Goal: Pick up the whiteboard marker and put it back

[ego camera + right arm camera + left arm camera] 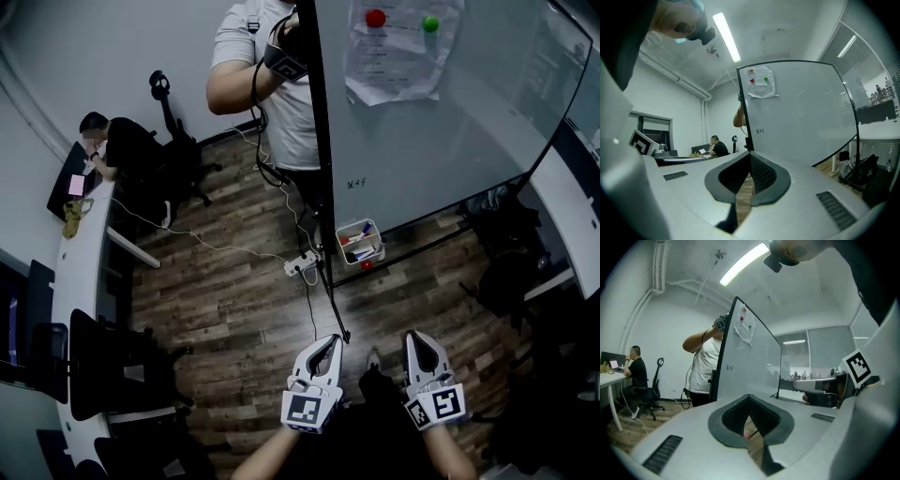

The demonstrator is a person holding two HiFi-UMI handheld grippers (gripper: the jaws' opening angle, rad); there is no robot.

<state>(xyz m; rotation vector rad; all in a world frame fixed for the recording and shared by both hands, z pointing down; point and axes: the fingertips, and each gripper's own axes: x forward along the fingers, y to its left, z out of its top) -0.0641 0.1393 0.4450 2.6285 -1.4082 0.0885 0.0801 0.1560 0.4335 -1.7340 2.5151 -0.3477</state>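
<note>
Head view — left gripper (327,341), right gripper (418,337): fingers closed, empty; whiteboard markers (356,238) in box (373,253), well apart.

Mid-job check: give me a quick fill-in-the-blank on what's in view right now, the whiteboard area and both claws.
1. The paper on the whiteboard is held by a red magnet and a ___ one.
2. The left claw and the right claw are both ___, with nothing between their jaws.
3. The person seated at the desk wears a ___ top.

Missing words: green; shut; black.
</note>
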